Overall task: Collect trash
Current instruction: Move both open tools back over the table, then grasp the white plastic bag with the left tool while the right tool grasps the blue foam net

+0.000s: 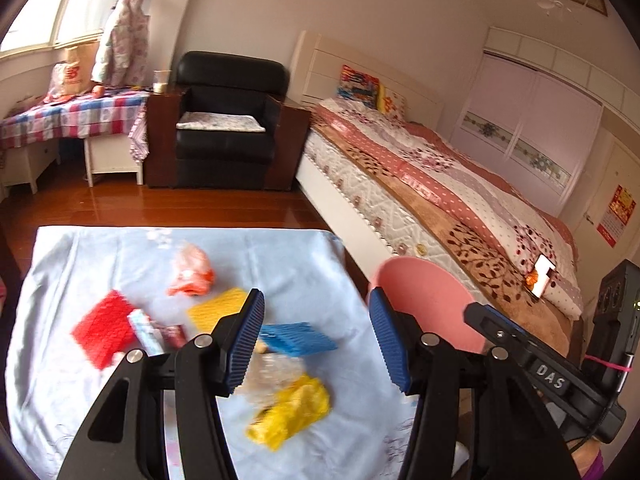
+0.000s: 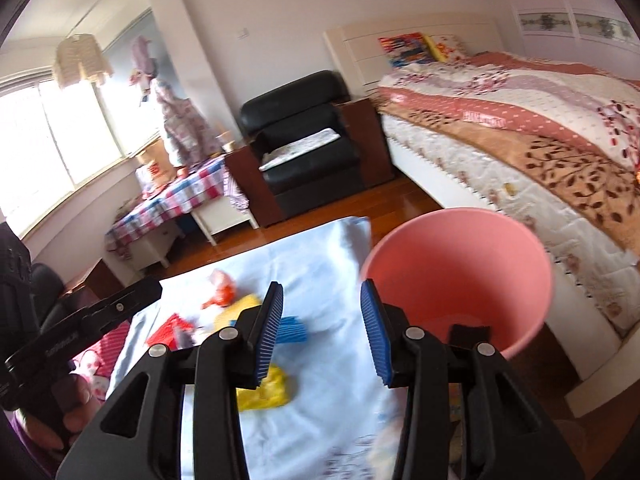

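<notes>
Left gripper (image 1: 316, 336): fingers apart, nothing between them, above a light blue cloth (image 1: 80, 392). Right gripper (image 2: 322, 330): fingers apart, nothing held, by the rim of a pink bin (image 2: 460, 256).

On the cloth, nearest first: yellow crumpled wrapper (image 1: 290, 410); clear plastic scrap (image 1: 268, 372), blurred; blue foam net (image 1: 298, 336); small printed packet (image 1: 150, 330); red foam net (image 1: 104, 328); yellow foam net (image 1: 216, 310); orange-pink plastic bag (image 1: 191, 272).

Beyond: wooden floor (image 1: 160, 206), bed (image 1: 440, 184), black armchair (image 1: 228, 120).
</notes>
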